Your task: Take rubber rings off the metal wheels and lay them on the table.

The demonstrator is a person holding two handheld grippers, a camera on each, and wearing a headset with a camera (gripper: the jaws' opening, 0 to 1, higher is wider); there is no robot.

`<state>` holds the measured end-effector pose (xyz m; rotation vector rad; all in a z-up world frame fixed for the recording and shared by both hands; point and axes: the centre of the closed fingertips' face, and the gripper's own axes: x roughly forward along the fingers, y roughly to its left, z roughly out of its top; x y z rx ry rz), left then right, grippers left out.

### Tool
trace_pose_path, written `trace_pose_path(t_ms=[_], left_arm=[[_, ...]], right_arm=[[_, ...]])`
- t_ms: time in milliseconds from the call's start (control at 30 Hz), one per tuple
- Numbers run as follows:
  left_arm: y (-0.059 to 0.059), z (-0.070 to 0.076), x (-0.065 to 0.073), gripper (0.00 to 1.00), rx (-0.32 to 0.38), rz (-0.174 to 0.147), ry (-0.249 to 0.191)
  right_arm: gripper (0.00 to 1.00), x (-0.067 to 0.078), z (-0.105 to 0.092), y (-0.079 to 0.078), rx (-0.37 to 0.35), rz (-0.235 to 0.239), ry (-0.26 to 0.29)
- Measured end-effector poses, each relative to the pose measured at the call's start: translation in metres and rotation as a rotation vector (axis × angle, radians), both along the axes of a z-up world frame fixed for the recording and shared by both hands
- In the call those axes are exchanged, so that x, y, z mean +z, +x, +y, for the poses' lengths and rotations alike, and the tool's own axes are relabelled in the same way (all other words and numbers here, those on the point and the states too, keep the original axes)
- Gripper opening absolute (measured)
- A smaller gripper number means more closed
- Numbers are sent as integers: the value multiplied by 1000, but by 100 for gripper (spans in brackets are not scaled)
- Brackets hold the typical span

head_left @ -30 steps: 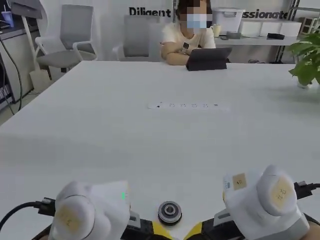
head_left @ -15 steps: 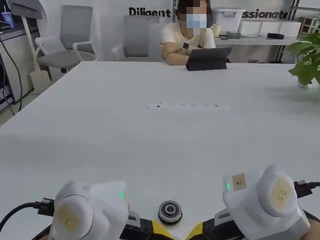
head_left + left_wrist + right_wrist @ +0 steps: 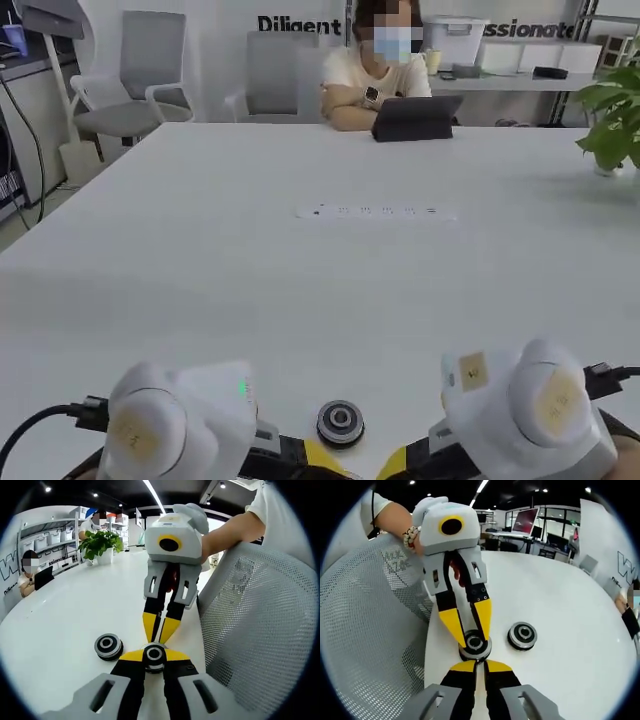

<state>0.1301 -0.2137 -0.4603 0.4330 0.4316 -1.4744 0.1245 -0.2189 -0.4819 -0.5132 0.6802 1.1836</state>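
The left gripper (image 3: 474,637) clamped one metal wheel (image 3: 154,656) between its jaws. The right gripper (image 3: 159,636) faced this wheel from the opposite side, jaws pressed together, with the tips straight at its rim. Whether they pinched the rubber ring (image 3: 464,655) I could not tell. A second wheel (image 3: 108,646) lay just beside this wheel on the table (image 3: 60,610).

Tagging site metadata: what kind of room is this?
Looks like an open-plan office or meeting area: a long white table, swivel office chairs beside it, a person seated with a tablet at the far end, and storage shelves behind.
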Motion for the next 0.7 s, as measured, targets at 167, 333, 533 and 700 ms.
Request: trace_pose_path(t_ms=[167,333,533,700], left_arm=[[1,0,0,8,7,-3,-6],[2,0,0,7,10,-4,-7],[2,0,0,7,9,-8,-5],[1,0,0,7,6,-12,-3]], right_arm=[[0,-1,-3,7,-21,-30,-49],[0,-1,-4,10,-72,-6,-49],[0,1,-7,13,-237,154,45],[0,7,-9,15,-441,367,201]])
